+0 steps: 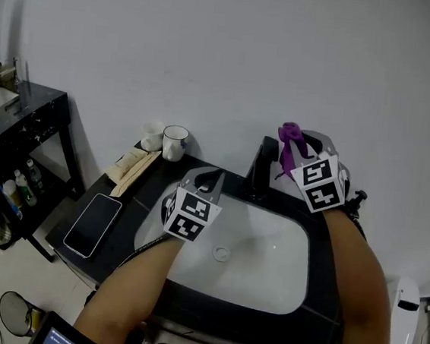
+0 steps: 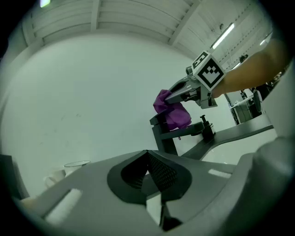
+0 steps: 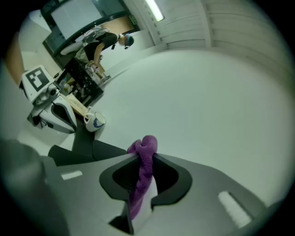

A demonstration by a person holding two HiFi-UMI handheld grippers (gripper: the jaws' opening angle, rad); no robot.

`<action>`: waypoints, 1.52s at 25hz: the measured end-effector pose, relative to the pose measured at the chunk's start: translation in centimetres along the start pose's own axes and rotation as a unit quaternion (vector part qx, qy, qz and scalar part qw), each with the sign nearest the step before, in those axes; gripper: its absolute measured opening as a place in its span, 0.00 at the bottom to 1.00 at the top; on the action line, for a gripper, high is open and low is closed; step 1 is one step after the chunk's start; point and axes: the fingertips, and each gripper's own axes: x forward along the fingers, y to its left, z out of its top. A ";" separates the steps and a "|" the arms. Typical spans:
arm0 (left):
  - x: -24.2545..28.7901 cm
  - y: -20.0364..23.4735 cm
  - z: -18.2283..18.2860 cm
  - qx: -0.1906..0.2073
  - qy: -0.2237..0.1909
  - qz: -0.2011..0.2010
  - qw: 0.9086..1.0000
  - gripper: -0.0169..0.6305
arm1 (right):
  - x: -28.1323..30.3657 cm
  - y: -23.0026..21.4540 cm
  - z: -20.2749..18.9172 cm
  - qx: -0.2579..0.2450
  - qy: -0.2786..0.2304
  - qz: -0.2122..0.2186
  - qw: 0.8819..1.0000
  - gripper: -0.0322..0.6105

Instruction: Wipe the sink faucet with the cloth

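White wall backs the sink (image 1: 265, 276); the right gripper (image 1: 292, 146) pinches a purple cloth (image 1: 288, 134) atop the black faucet (image 1: 263, 171). Soft and light, it likely needs a bunched-fold hold. The left gripper (image 1: 208, 180) hovers closed, empty.

A dark counter (image 1: 137, 197) carries a white sink basin (image 1: 267, 261) set into its middle. A black faucet (image 1: 263, 169) stands at the rear edge. A phone (image 1: 93, 224) lies flat near the front-left corner, a tan packet (image 1: 133, 168) lies behind it, and a white mug (image 1: 174, 142) stands at the rear-left corner.
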 end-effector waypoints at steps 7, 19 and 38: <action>0.4 0.7 0.0 -0.016 -0.005 -0.001 1.000 0.05 | 3.2 2.6 0.2 -0.098 0.040 0.058 0.993 0.15; 0.4 0.7 -0.2 -0.002 0.002 -0.001 1.000 0.05 | 0.6 5.8 1.5 -0.164 0.033 0.087 0.982 0.15; 0.6 0.6 -1.2 0.018 0.020 -0.005 1.000 0.05 | -7.9 10.1 3.7 -0.219 -0.026 0.103 0.970 0.15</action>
